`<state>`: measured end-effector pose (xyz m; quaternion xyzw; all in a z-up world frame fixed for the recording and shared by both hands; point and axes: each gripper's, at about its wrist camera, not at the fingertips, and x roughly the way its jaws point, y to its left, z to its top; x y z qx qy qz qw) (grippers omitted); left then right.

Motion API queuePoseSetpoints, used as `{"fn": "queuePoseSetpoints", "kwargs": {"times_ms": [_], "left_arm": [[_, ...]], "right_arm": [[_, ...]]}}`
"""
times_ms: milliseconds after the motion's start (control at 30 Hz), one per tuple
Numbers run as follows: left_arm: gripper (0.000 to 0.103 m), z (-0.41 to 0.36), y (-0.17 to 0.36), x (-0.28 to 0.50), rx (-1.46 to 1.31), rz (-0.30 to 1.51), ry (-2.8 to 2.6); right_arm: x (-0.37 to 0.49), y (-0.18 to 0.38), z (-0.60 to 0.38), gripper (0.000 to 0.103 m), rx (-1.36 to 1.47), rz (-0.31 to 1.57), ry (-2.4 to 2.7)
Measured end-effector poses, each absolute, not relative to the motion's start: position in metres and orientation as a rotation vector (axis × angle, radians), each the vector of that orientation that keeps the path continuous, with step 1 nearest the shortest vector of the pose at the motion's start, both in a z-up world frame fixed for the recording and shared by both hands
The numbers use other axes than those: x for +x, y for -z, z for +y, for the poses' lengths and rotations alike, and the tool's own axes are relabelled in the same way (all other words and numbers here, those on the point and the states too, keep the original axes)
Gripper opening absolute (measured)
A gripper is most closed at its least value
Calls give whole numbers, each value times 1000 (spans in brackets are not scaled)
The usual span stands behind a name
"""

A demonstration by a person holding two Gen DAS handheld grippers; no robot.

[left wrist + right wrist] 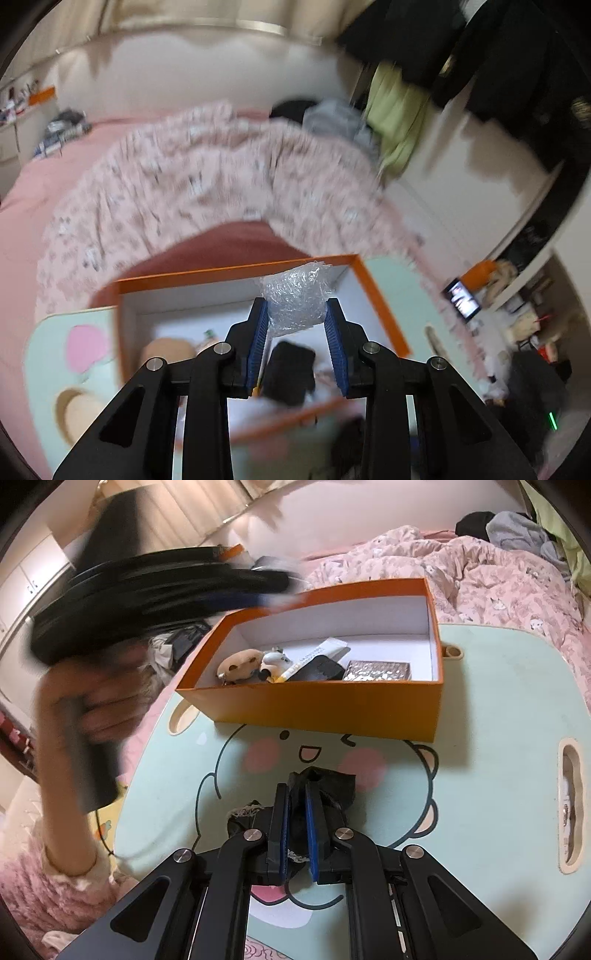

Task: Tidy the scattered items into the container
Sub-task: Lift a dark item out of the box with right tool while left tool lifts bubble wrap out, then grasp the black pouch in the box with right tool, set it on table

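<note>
My left gripper (297,314) is shut on a wad of clear bubble wrap (295,295) and holds it above the open orange box (384,314). The right wrist view shows the orange box (332,709) on the mint cartoon tray table (498,775). It holds a tan plush toy (238,662), a small white figure (273,661), a white tube (317,657), a black item (319,670) and a silver packet (376,670). My right gripper (296,794) is shut on a black cloth (332,782) lying on the table in front of the box.
The table sits on a bed with a pink floral duvet (480,579) behind the box. The blurred left gripper and hand (110,635) fill the left of the right wrist view. Clothes (399,110) hang at the right, and a lit phone (461,299) lies beyond the table.
</note>
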<state>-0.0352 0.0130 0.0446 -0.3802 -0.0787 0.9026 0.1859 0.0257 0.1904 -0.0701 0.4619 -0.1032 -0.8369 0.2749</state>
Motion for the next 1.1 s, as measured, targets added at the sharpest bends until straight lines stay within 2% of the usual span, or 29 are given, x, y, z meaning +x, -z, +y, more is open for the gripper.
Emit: {"fn": "queuePoseSetpoints", "kwargs": {"times_ms": [167, 300, 400, 533, 667, 800, 967, 1100], "left_arm": [[33, -21, -29, 37, -1059, -239, -2587], [33, -16, 7, 67, -1150, -192, -2599], [33, -8, 26, 76, -1181, -216, -2602], [36, 2, 38, 78, -1193, -134, -2710], [57, 4, 48, 80, -1227, -60, -2800], [57, -2, 53, 78, -1250, -79, -2840], [58, -7, 61, 81, -1283, -27, -2898], [58, -11, 64, 81, -1274, -37, -2921]], "right_arm": [[18, 52, 192, 12, 1213, -276, 2258], [-6, 23, 184, 41, 1197, -292, 2246], [-37, 9, 167, 49, 1260, -255, 2227], [-82, 24, 148, 51, 1458, -265, 2141], [-109, 47, 141, 51, 1673, -182, 2099], [-119, 66, 137, 52, 1843, -144, 2021], [-125, 66, 130, 66, 1892, -134, 1997], [-132, 65, 121, 67, 1908, -95, 2025]]}}
